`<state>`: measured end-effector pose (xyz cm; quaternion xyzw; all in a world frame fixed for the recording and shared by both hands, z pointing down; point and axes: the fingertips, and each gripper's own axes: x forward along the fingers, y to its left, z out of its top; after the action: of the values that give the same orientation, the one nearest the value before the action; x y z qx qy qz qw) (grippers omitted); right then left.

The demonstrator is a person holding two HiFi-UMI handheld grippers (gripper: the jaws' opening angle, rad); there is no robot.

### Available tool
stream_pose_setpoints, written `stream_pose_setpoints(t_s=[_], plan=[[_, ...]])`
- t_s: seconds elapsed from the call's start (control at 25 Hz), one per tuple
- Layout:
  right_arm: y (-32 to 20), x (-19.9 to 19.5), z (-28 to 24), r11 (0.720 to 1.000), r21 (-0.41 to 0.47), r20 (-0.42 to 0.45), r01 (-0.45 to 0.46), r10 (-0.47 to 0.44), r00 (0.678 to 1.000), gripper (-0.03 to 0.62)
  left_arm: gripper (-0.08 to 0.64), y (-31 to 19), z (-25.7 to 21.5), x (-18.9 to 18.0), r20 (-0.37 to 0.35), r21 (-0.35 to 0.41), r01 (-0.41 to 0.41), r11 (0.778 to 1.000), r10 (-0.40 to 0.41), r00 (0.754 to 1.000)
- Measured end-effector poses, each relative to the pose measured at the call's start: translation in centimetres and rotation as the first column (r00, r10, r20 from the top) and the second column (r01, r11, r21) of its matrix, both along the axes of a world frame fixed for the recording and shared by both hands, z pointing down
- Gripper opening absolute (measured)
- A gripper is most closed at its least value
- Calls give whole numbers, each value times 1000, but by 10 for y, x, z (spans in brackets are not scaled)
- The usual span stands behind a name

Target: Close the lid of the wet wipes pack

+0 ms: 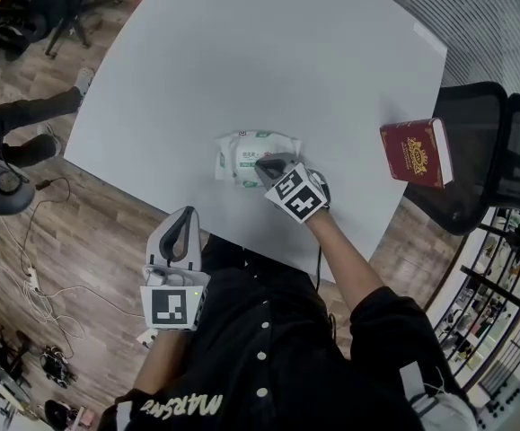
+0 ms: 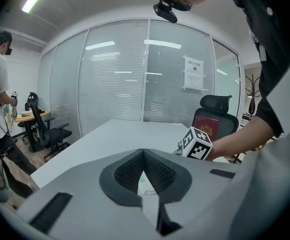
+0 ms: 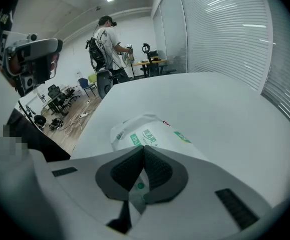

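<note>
Right gripper (image 1: 265, 162), jaws pressed together on nothing, tips down onto the wet wipes pack (image 1: 240, 153), which lies crosswise near the table (image 1: 313, 52) edge, while the left gripper (image 1: 185, 215), also closed, hangs farther off.

Office: glass partitions (image 2: 114, 79), swivel chairs (image 1: 484, 142)

Head view: from overhead, steeply down on the white table (image 1: 331, 79). Left gripper view: low, off the table's near edge, facing roughly level across it. Right gripper view: tilted down, very close over the wet wipes pack (image 3: 150, 131). Shared by head and left gripper views: red book (image 1: 414, 153)
</note>
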<state>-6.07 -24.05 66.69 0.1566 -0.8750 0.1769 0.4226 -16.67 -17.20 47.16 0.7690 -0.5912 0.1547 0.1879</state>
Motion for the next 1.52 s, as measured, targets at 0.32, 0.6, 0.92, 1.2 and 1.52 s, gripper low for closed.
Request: stream_pose_setpoints(t_s=[0.32,0.6,0.92,1.2,1.52], plan=[[-1,0,2,999,-17,9,-30,30,1000,31,6,-3,-1,-2,2,0,1,1000,-1,1000],[-4,6,-2,998,-20,49,-67,68,996,31,6,-10,-16,3,34,62,-34,997,32,999],[-9,31,-62,978,-75,235,-197,209,949,32,6,-21,-33,15,36,119,-76,990,72,997],[-24,66,-139,941,20,370,-339,308,877,31,6,-27,-54,20,3,170,-68,983,68,998],[-32,101,-227,858,193,553,-476,306,775,32,6,-32,-79,17,4,250,-58,967,59,998]])
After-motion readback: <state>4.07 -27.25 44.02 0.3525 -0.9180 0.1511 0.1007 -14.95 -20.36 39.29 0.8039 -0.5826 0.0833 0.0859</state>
